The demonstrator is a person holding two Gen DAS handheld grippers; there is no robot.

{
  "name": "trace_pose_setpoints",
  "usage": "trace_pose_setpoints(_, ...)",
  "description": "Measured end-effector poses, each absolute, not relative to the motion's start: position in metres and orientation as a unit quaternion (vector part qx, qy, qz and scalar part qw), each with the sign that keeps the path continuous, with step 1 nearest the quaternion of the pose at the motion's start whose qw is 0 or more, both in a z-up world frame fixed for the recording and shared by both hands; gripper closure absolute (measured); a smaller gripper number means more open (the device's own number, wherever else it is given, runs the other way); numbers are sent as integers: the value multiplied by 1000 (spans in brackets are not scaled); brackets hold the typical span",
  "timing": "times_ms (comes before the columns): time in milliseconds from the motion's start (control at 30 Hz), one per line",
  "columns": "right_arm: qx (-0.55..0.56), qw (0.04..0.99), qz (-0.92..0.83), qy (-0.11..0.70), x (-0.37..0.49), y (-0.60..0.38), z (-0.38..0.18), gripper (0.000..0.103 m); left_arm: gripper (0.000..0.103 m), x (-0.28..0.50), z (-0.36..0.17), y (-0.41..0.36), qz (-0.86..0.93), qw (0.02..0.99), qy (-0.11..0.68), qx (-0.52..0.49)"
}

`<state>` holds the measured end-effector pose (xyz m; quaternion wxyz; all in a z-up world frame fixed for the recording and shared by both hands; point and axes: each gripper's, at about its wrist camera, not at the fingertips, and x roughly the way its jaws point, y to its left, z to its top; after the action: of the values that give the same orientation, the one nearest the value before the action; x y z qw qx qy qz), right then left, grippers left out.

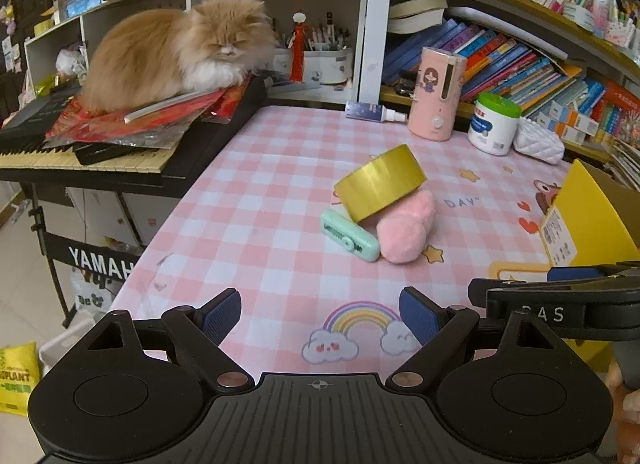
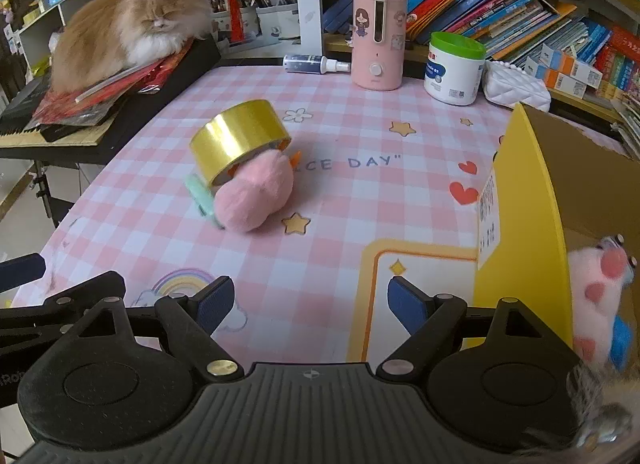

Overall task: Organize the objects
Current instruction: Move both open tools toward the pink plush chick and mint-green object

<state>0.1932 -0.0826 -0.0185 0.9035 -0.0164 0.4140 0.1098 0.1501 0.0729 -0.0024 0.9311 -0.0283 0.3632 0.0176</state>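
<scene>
**Both grippers open and empty above the checked table**

A pink-and-white checked tablecloth (image 1: 256,224) covers the table. At its right edge stands a yellow cardboard box (image 2: 532,200), a pink-and-white plush toy (image 2: 604,284) inside. Mid-table, a glossy gold roll of tape (image 1: 380,182) leans tilted on a fluffy pink pom-pom (image 1: 408,230), touching a mint-green plastic correction-tape dispenser (image 1: 350,236). The left gripper (image 1: 320,316) and right gripper (image 2: 310,304) hover with fingers spread, holding nothing.
</scene>
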Motion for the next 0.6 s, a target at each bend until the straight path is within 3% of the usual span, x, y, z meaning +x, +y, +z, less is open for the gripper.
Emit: trace_pose_setpoints(600, -8, 900, 123, 417, 246, -91, -24, 20, 14, 186, -6, 67, 36, 929, 368, -34)
